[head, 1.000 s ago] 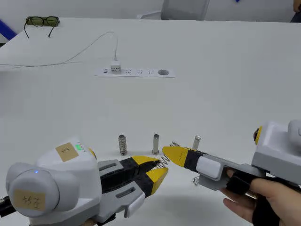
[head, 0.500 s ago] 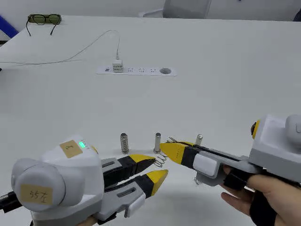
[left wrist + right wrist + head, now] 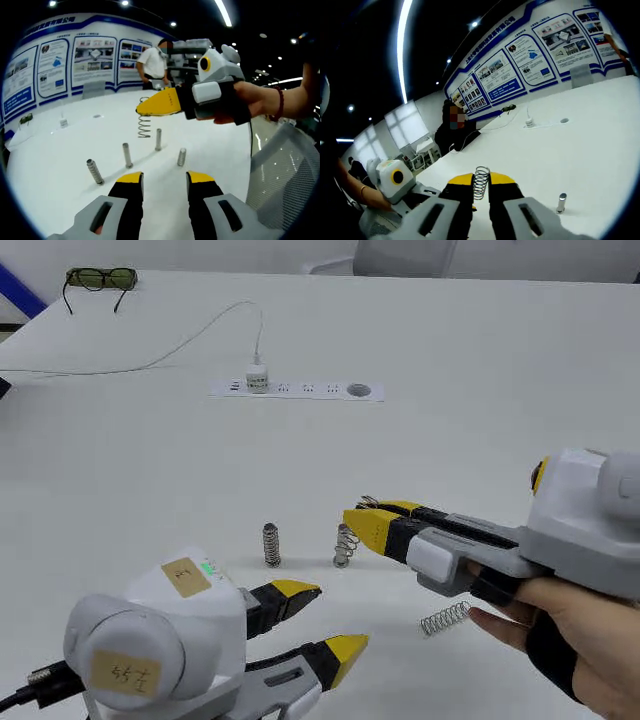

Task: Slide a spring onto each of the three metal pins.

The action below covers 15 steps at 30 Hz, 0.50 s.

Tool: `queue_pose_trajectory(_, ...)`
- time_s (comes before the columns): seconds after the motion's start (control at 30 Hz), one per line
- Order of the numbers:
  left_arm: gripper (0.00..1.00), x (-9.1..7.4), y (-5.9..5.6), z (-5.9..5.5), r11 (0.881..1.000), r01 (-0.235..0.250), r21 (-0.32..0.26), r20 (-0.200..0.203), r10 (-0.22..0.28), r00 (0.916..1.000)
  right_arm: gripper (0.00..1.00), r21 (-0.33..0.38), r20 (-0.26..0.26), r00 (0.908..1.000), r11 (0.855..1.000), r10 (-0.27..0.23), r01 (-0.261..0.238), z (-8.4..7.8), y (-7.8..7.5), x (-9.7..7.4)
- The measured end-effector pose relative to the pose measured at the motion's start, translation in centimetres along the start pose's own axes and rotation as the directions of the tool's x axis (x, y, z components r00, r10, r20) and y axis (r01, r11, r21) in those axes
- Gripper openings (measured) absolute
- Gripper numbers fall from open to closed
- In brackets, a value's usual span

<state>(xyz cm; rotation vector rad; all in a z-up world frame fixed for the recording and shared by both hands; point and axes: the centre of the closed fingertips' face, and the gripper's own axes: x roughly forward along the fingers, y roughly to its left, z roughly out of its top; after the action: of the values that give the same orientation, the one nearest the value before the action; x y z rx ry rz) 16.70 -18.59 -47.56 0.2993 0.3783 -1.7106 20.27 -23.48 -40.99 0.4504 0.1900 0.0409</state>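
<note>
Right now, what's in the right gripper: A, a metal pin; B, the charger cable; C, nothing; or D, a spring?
D: the right gripper is shut on a spring, which stands up between its yellow jaws.

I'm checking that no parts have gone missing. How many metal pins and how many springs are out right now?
Metal pins: 3, one sleeved, two bare.
Springs: 3, one on a pin, one held by the right gripper, one lying loose on the table.
Total: 6
</note>
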Motion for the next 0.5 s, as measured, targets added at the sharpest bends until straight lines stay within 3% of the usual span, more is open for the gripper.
queue_pose_trajectory(0.13, 0.38, 0.1, 0.1, -0.3, 1.000, -0.008, 0.001, -0.010, 0.008, 0.9999, 0.12, -0.054, -0.006, 0.9993, 0.998, -0.036, 0.036, 0.2, -1.0, 0.7)
queue_pose_trajectory(0.27, 0.40, 0.2, 0.2, -0.4, 1.000, -0.011, -0.004, -0.011, 0.011, 0.9999, 0.12, -0.061, 0.016, 0.9990, 0.997, -0.043, 0.044, 0.8, -1.7, 1.4)
queue_pose_trajectory(0.5, 0.42, 0.2, 0.7, -0.5, 1.000, -0.028, -0.002, -0.015, 0.028, 0.9995, 0.12, -0.120, 0.005, 0.9970, 0.990, -0.077, 0.077, 0.8, -2.9, 2.6)
